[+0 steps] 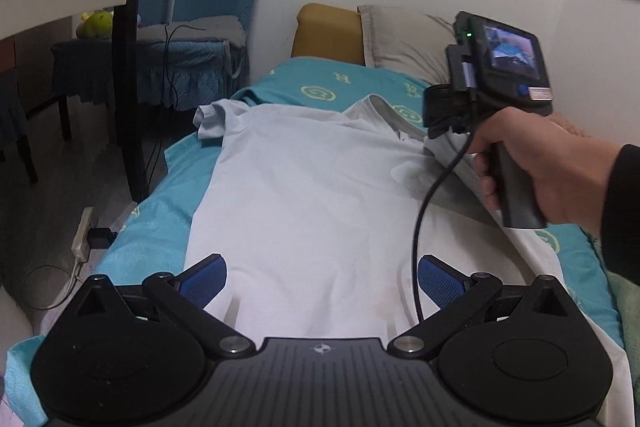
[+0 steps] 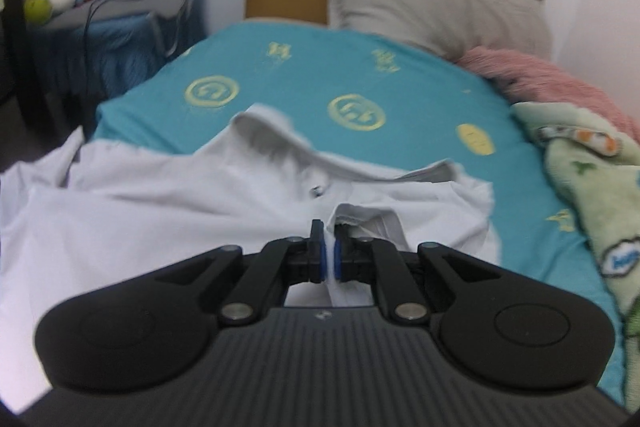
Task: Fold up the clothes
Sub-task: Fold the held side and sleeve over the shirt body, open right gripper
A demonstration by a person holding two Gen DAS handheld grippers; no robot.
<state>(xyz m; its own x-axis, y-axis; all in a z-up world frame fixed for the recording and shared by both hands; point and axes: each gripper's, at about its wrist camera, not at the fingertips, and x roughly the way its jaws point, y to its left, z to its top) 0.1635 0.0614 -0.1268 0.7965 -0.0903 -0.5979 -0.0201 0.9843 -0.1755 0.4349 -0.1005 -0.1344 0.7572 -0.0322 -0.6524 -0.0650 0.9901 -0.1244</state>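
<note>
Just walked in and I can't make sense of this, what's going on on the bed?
A person holding a gripper in each hand is folding a white polo shirt spread on a teal bedsheet. The right gripper is shut on a fold of the shirt near its collar. The left gripper is open above the lower part of the shirt, holding nothing.

1. The left gripper (image 1: 322, 281): black linkage arms, silver pivot screws, blue ribbed pads (image 1: 202, 283), a ridged grey base.
2. The right gripper (image 2: 328, 255): the same build.
3. The right hand (image 1: 532, 163): bare skin, dark sleeve, black handle, trailing black cable (image 1: 430, 203).
</note>
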